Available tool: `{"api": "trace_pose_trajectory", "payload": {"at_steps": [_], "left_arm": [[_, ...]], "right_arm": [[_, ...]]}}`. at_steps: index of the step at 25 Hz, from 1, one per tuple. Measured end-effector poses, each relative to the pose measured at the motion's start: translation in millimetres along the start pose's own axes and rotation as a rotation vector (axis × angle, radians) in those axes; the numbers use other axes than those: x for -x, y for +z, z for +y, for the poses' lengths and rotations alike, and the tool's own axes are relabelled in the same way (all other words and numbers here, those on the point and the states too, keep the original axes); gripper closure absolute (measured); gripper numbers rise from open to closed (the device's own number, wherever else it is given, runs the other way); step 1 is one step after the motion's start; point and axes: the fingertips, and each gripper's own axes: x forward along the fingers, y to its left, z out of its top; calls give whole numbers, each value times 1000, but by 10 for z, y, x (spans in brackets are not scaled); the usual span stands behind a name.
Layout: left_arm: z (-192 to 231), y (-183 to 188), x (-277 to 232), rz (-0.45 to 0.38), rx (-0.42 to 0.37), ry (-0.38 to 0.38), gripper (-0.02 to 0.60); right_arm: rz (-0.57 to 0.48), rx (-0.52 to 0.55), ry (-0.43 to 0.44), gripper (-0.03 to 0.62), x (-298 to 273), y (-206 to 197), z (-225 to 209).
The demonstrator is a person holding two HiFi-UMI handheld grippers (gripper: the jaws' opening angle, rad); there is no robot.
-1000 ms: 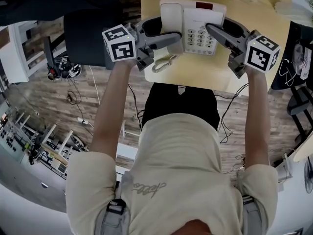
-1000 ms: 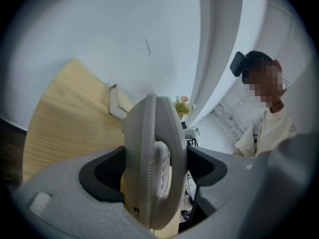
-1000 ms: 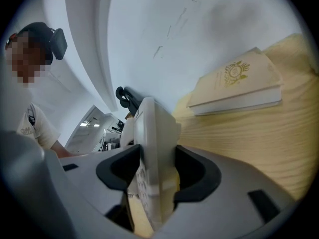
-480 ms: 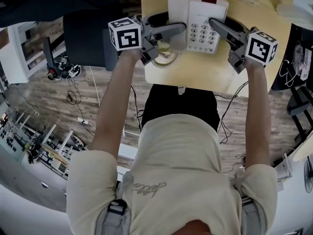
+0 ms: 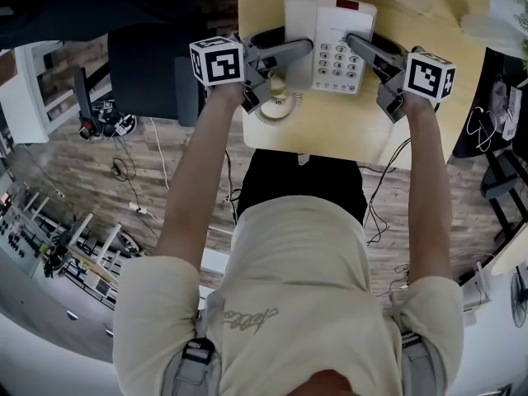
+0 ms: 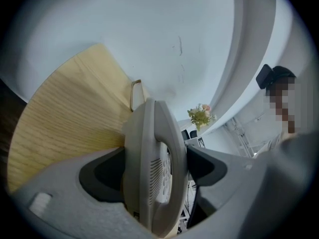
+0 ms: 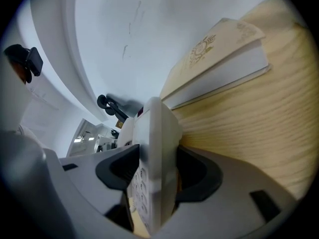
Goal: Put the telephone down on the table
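A white desk telephone point(image 5: 330, 31), with its handset in the cradle and a grey keypad, is over the light wooden table point(image 5: 330, 130). My left gripper point(image 5: 301, 48) is shut on its handset side, my right gripper point(image 5: 353, 41) on its keypad side. In the left gripper view the telephone point(image 6: 154, 168) stands edge-on, clamped by the left gripper point(image 6: 155, 166). The right gripper view shows the telephone point(image 7: 154, 153) squeezed by the right gripper point(image 7: 157, 171). Its coiled cord point(image 5: 276, 101) lies on the table under my left gripper. Whether the base touches the table is hidden.
A cream book point(image 7: 219, 59) lies on the table beyond the telephone, near the white wall. A black chair point(image 5: 148, 64) stands left of the table. The table's near edge point(image 5: 322, 151) is just in front of the person's body. Cables trail on the wooden floor.
Both grippers carried the telephone farther onto the table, away from the body and slightly right. The coiled cord has settled on the tabletop. Both stay shut on the telephone.
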Motion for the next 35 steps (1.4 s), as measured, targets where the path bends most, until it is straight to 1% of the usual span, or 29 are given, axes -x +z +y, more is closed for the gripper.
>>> {"api": "trace_pose_trajectory", "payload": {"at_steps": [5, 9, 12, 17, 19, 22, 24, 27, 29, 31, 32, 33, 34, 35], "left_arm": [[58, 15, -9, -1, 29, 24, 195], [102, -2, 18, 5, 40, 47, 195], [95, -3, 30, 0, 53, 48, 195], [74, -4, 45, 5, 52, 46, 195], [27, 9, 40, 5, 51, 38, 195], [36, 10, 52, 7, 41, 47, 195], [-2, 52, 84, -15, 41, 38, 195], [-103, 155, 219, -87, 57, 4, 195], [-130, 202, 321, -120, 41, 15, 195], [-161, 202, 410, -130, 2, 42, 196], [-195, 183, 453, -131, -20, 53, 196], [-239, 153, 501, -131, -48, 64, 202], [-294, 120, 553, -131, -82, 75, 223], [-359, 96, 606, -136, -123, 87, 312]], "right_arm": [[6, -22, -51, 362, -39, 8, -55], [7, -24, -73, 363, -31, 12, -43], [11, -25, -90, 364, -15, 10, -30], [12, 24, -160, 365, 129, 64, -52], [11, 23, -161, 365, 187, 63, -44], [14, 15, -151, 367, 221, -14, -24], [0, 20, -156, 367, 232, -28, 32], [-17, 31, -161, 368, 286, -97, 133], [-20, 52, -174, 368, 343, -155, 183], [-16, 89, -199, 372, 409, -205, 231], [-10, 109, -211, 385, 446, -238, 263], [-5, 128, -220, 417, 484, -276, 305], [0, 150, -226, 442, 522, -315, 360], [2, 174, -234, 468, 561, -349, 421]]}}
